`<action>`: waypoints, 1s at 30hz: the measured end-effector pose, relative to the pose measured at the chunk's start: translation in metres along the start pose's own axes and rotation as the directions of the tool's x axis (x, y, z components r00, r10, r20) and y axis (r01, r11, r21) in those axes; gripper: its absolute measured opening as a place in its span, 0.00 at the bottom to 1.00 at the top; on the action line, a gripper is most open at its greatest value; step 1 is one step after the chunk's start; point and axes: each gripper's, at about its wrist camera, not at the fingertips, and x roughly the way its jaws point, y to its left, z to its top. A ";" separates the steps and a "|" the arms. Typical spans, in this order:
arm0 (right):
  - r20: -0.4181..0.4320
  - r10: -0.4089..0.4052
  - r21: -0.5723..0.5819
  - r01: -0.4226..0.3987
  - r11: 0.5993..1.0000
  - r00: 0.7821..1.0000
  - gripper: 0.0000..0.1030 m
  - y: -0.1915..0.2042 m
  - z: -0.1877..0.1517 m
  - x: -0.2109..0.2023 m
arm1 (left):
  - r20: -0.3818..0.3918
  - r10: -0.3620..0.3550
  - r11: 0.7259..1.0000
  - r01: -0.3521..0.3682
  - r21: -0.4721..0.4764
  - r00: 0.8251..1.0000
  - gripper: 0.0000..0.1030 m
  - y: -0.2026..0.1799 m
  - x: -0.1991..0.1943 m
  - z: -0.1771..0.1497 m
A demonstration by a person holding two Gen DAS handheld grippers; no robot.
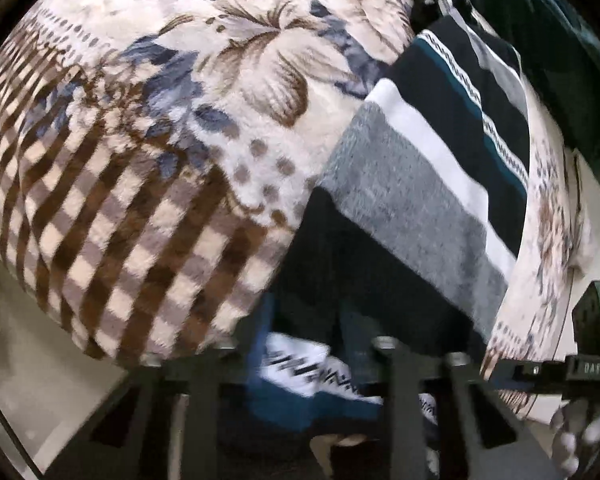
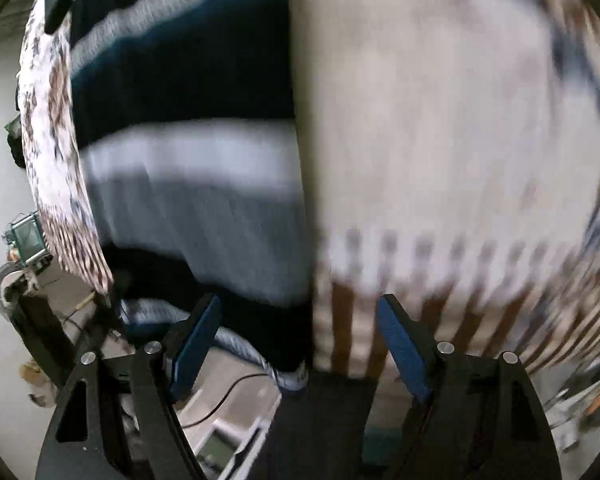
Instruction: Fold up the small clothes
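A striped sweater (image 1: 432,168) in black, teal, white and grey lies on a floral and checked blanket (image 1: 172,120). A white patterned, teal-edged part of it (image 1: 312,372) is bunched at the bottom of the left wrist view. My left gripper (image 1: 308,360) is shut on that part, and the cloth hides its fingertips. In the blurred right wrist view the sweater (image 2: 188,120) fills the left half. My right gripper (image 2: 300,300) hangs open over its right edge. The blue pads (image 2: 196,344) stand wide apart with nothing pinched between them.
The blanket (image 2: 460,120) covers a bed whose edge drops to pale floor (image 1: 40,360). A dark green cloth (image 1: 540,20) lies at the far right. A hand (image 1: 572,440) grips a black device. Small equipment (image 2: 24,236) and a cable (image 2: 228,392) lie on the floor.
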 end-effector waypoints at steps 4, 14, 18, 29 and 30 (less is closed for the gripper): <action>-0.009 0.055 0.053 -0.054 0.997 0.998 0.79 -0.011 -0.037 0.019 | -0.006 -0.027 1.000 0.027 0.012 1.000 0.07 0.010 -0.002 -0.006; 0.093 0.138 0.192 -0.154 0.969 0.986 0.16 -0.048 -0.100 0.063 | -0.023 -0.073 0.987 0.075 0.143 0.997 0.05 0.022 -0.008 -0.008; 0.195 0.089 0.152 -0.120 0.981 0.977 0.12 -0.039 -0.131 0.051 | -0.034 -0.063 0.982 0.068 0.176 0.997 0.05 0.019 -0.010 -0.017; 0.243 0.095 0.065 -0.114 0.991 0.965 0.57 -0.024 -0.149 0.024 | 0.067 0.044 0.971 -0.059 0.234 0.997 0.69 -0.010 -0.074 0.008; 0.268 0.097 0.042 -0.112 0.993 0.958 0.69 -0.016 -0.147 0.013 | 0.098 0.027 0.970 -0.049 0.237 0.995 0.87 -0.017 -0.085 0.019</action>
